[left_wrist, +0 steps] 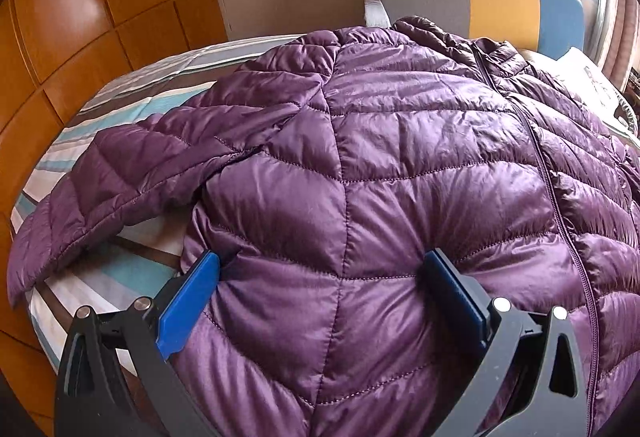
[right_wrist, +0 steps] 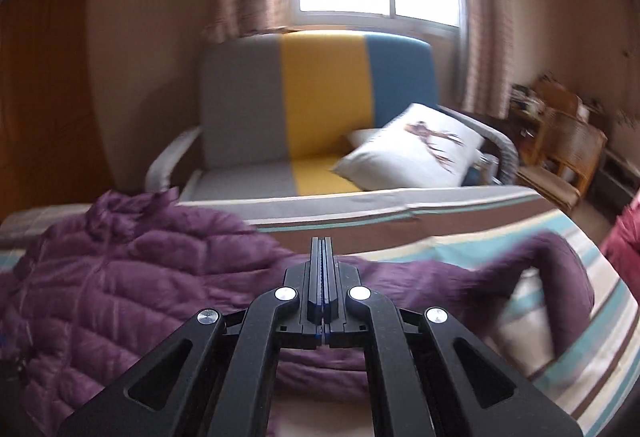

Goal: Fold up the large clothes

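The purple quilted down jacket [left_wrist: 400, 165] lies spread flat on the striped bed sheet [left_wrist: 132, 265], front side up with its dark zipper [left_wrist: 548, 173] closed and running the length of the body. Its shiny fabric is stitched in chevron rows, puffed and lightly creased. One sleeve [left_wrist: 112, 189] angles out toward the sheet's left edge; from my right camera the other sleeve [right_wrist: 560, 261] trails blurred toward the sheet's right edge. My left gripper [left_wrist: 320, 265] presses down into the jacket's body near the hem, its blue pads [left_wrist: 196, 285] standing apart with padded fabric bulging between them, not pinched. My right gripper [right_wrist: 322, 249] hangs above the jacket with its fingers pressed together and nothing between them. Past the bed's far edge stands a grey, yellow and blue sofa [right_wrist: 312, 93] with a white pillow [right_wrist: 416, 149].
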`<state>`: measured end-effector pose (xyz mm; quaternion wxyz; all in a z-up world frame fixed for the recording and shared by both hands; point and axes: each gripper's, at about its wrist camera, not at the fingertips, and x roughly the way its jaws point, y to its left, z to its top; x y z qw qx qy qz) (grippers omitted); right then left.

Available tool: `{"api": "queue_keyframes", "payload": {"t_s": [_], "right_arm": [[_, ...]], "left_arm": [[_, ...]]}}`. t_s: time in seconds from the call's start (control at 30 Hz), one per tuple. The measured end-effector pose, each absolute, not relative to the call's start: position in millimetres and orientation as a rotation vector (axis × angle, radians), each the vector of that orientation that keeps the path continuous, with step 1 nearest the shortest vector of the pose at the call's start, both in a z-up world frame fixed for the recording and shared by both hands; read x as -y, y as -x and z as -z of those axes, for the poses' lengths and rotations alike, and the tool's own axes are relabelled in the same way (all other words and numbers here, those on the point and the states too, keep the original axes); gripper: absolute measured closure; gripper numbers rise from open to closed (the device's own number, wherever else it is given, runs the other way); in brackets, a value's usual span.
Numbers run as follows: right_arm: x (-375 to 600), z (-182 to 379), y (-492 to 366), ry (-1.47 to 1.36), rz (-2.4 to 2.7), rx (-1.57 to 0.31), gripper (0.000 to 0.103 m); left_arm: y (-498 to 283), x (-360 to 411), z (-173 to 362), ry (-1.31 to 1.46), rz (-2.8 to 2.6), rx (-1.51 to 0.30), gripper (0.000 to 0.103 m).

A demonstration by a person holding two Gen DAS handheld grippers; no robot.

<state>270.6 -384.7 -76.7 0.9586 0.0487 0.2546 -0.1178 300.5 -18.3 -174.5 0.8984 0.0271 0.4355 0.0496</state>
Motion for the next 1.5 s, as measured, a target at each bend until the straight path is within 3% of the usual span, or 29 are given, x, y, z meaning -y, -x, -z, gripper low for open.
{"api": "queue_keyframes", "payload": {"t_s": [0.1, 0.17, 0.2, 0.23, 0.27, 0.3, 0.5, 0.9, 1.0, 1.07, 1.13, 1.17, 1.23, 1.5], "right_arm": [[374.0, 85.2, -275.3, -0.162, 0.186, -0.581, 0.103], [384.7, 97.2, -272.4, -0.243, 0.203, -0.647, 0.096], [396.1, 102.9, -268.1, -0.242, 0.287, -0.672, 0.077], [404.2, 106.7, -262.8, -0.245, 0.350, -0.674, 0.039], [419.6, 109.8, -255.9, -0.267, 0.419, -0.659, 0.027], [437.5, 112.6, -249.2, -0.289, 0.497, -0.648, 0.025], [534.5, 138.7, -211.1, -0.689, 0.740, -0.742, 0.026], [593.0, 153.8, -139.3, -1.060, 0.998, -0.547, 0.026], [613.4, 173.1, -135.4, -1.152, 0.929, -0.494, 0.033], [624.3, 178.2, -136.6, -1.181, 0.891, -0.423, 0.050], [636.1, 190.4, -137.2, -1.224, 0.872, -0.415, 0.082], [639.7, 193.8, -140.1, -1.234, 0.862, -0.413, 0.089], [641.7, 193.8, -145.1, -1.214, 0.830, -0.414, 0.094], [588.4, 135.1, -195.3, -0.764, 0.718, -0.460, 0.095]], "left_arm": [[-300.9, 17.7, 174.0, -0.053, -0.102, -0.902, 0.002], [-301.1, 17.6, 173.5, -0.054, -0.102, -0.902, 0.002], [-301.2, 17.3, 173.3, -0.055, -0.103, -0.902, 0.002], [-301.1, 17.5, 173.2, -0.055, -0.103, -0.901, 0.002], [-301.1, 17.6, 173.2, -0.056, -0.104, -0.901, 0.002], [-301.2, 17.8, 173.2, -0.057, -0.105, -0.901, 0.002], [-301.2, 17.4, 173.0, -0.057, -0.104, -0.901, 0.002], [-301.0, 17.1, 173.3, -0.059, -0.105, -0.900, 0.002], [-301.2, 17.3, 173.5, -0.052, -0.101, -0.902, 0.002], [-301.3, 17.8, 173.6, -0.057, -0.105, -0.901, 0.002], [-301.3, 17.1, 173.7, -0.057, -0.105, -0.901, 0.002], [-300.9, 17.4, 173.6, -0.057, -0.105, -0.901, 0.002], [-300.9, 17.6, 173.7, -0.057, -0.104, -0.901, 0.002], [-300.8, 17.4, 173.6, -0.058, -0.105, -0.901, 0.002]]}}
